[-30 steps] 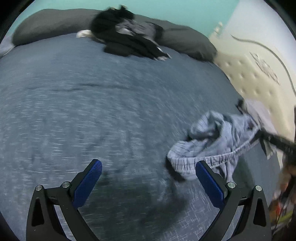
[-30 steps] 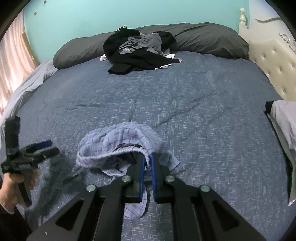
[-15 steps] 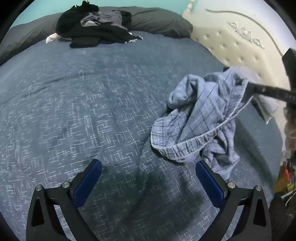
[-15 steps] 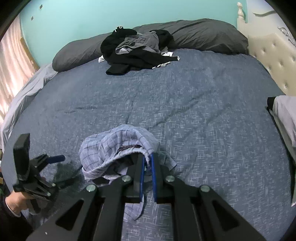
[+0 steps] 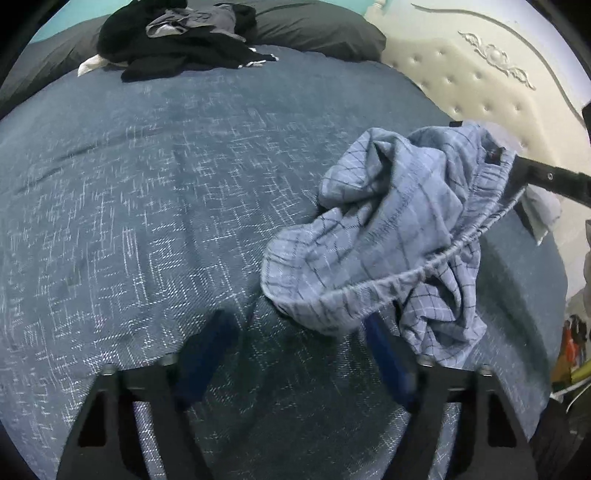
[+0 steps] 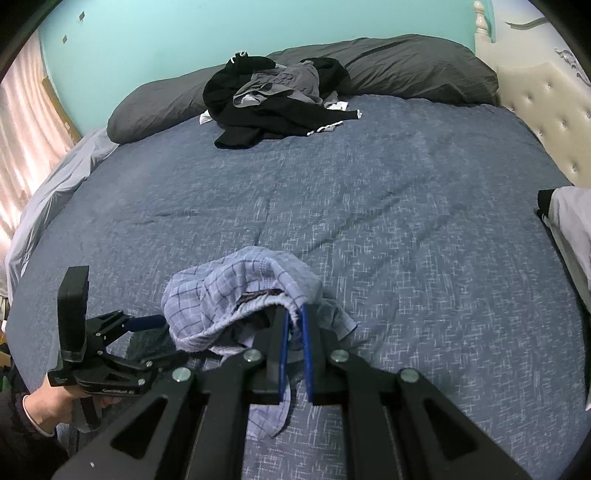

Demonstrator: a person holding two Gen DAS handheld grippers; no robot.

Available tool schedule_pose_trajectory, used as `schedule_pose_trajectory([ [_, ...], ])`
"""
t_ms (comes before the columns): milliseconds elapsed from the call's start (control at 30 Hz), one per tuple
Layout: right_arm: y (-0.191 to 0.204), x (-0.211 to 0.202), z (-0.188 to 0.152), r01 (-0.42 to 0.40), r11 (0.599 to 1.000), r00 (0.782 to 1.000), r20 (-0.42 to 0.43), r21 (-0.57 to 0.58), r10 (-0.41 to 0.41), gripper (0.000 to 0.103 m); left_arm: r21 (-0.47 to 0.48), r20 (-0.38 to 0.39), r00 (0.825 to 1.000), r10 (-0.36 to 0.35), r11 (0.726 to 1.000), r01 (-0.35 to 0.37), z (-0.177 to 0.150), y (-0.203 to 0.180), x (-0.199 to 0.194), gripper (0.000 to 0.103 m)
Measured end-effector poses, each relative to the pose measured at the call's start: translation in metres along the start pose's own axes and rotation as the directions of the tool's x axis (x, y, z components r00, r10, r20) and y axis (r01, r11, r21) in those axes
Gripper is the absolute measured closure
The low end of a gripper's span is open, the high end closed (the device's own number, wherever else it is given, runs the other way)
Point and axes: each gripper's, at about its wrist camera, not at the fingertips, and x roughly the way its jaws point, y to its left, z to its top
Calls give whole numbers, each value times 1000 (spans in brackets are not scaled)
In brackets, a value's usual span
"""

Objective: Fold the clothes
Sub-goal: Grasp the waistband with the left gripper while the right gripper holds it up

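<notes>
Checked shorts [image 6: 236, 295]: pale blue woven cotton with a thin dark grid, gathered elastic waistband, crumpled into a loose, open-mouthed heap on the near part of the bed.

Right gripper [image 6: 294, 332]: black angular frame with blue flat pads [image 6: 283, 350]; the two fingers are pressed close with a fold of the waistband pinched between them. The cloth bulges up and to the left from the pinch, and a tail of it hangs below the fingers.

Left gripper [image 5: 295, 354]: same build, fingers spread wide and blurred, holding nothing. Its right pad sits just under the lower hem of the shorts; whether it touches is unclear. A hand [image 6: 55, 402] grips its handle at the lower left of the right wrist view.

Bedspread [image 6: 406, 229]: slate-blue weave with a white crosshatch fleck, lightly creased.

Dark clothes pile [image 6: 273, 99]: black and grey garments, well apart at the far end, against long charcoal pillows [image 6: 406, 62].

Headboard [image 5: 461, 85]: cream, button-tufted, with carved trim.

Wall [image 6: 166, 33]: plain turquoise.
</notes>
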Motion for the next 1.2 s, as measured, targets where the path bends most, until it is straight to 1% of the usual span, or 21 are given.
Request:
schedule_pose_trajectory([
  [33, 0, 0, 0, -1, 1000, 1000, 0, 2, 1, 96, 3, -1, 1000, 2, 1000, -2, 0, -1, 0, 41],
  [100, -1, 0, -1, -5, 1000, 1000, 1, 6, 5, 96, 2, 3, 1000, -8, 1000, 7, 3, -2, -2, 52],
  [133, -1, 0, -1, -6, 1000, 1000, 2, 5, 6, 96, 0, 7, 1000, -12, 1000, 12, 4, -2, -3, 54],
  [200, 1, -1, -1, -9, 1000, 1000, 4, -1, 9, 96, 0, 17, 1000, -20, 1000, 20, 6, -3, -5, 67],
  [300, 3, -2, 0, -13, 1000, 1000, 6, -4, 13, 96, 2, 31, 999, -26, 1000, 26, 11, -4, -8, 76],
  [467, 3, -3, 1, -13, 1000, 1000, 10, -5, 13, 96, -17, 70, 997, -31, 999, 33, 19, 0, -16, 81],
  [600, 2, -2, 1, -11, 1000, 1000, 11, -6, 11, 96, -28, 106, 994, -30, 999, 33, 24, 2, -25, 89],
  [767, 1, -3, 1, -16, 1000, 1000, 14, 1, 16, 96, -26, 120, 993, -23, 999, 26, 34, 6, -24, 90],
  [933, 5, -6, 2, -23, 1000, 1000, 20, -10, 23, 96, -24, 137, 991, -10, 1000, 14, 28, 2, -32, 96],
  [1033, 8, -10, 3, -29, 999, 999, 29, -17, 29, 96, -26, 151, 988, -11, 1000, 15, 28, 1, -40, 97],
  [1200, 15, -20, 7, -35, 999, 998, 50, -30, 36, 96, -23, 189, 982, 5, 1000, 0, 34, 0, -67, 98],
])
